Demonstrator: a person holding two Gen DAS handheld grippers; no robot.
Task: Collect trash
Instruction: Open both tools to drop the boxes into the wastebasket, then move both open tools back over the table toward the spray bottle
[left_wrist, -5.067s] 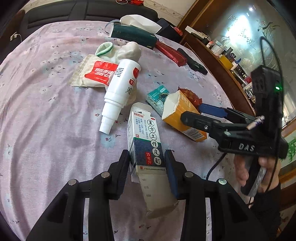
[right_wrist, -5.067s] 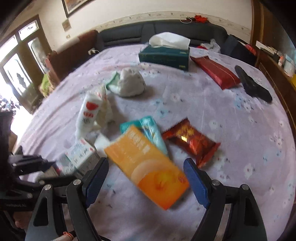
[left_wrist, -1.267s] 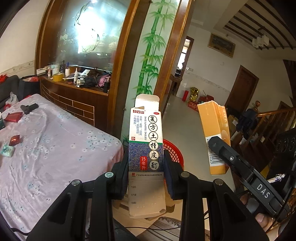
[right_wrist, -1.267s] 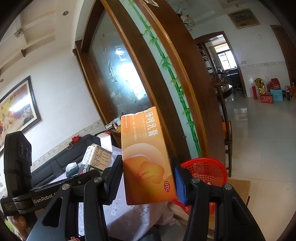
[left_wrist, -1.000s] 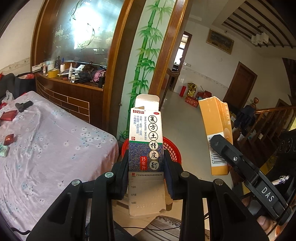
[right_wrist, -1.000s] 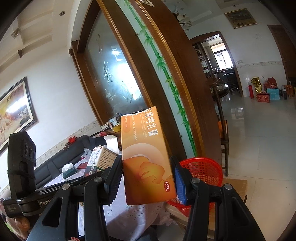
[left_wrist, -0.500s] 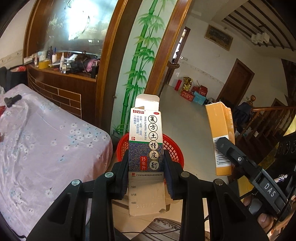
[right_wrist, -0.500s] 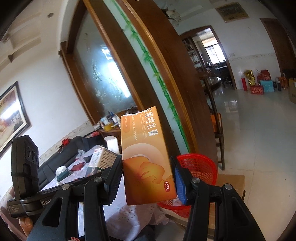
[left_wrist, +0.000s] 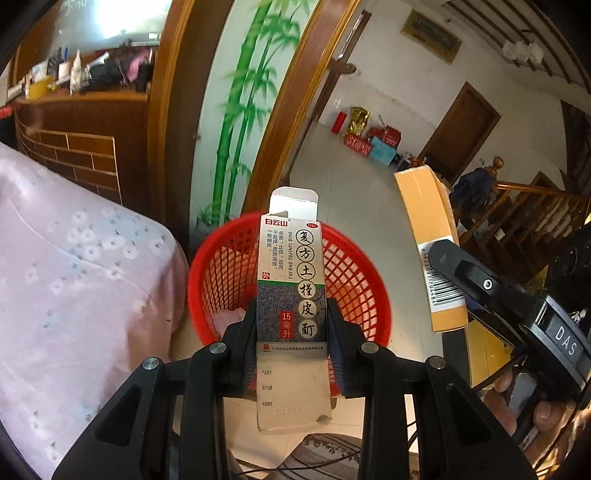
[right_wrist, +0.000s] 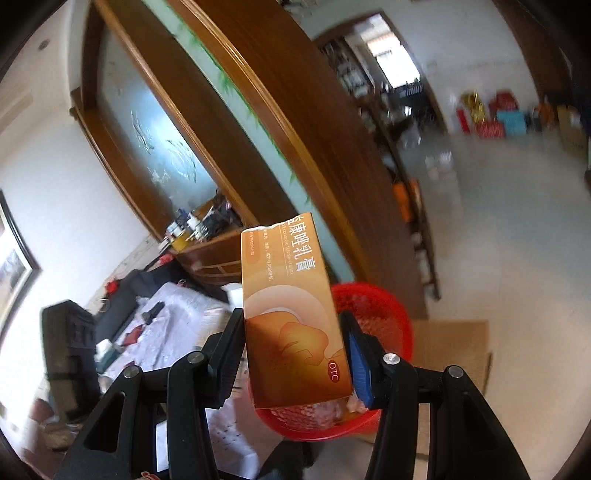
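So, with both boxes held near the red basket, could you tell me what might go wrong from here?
1. The orange box in the right gripper appears off to the side of the red basket in the left wrist view; released there, it might land on the floor.
2. The white and blue box in the left gripper stands tall and light, so it could catch the rim and tip out.

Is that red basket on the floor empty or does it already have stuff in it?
Not empty: pinkish scraps lie at the bottom of the red mesh basket.

Right tool (right_wrist: 291, 350) clamps orange box (right_wrist: 291, 314) before red basket (right_wrist: 373, 306).
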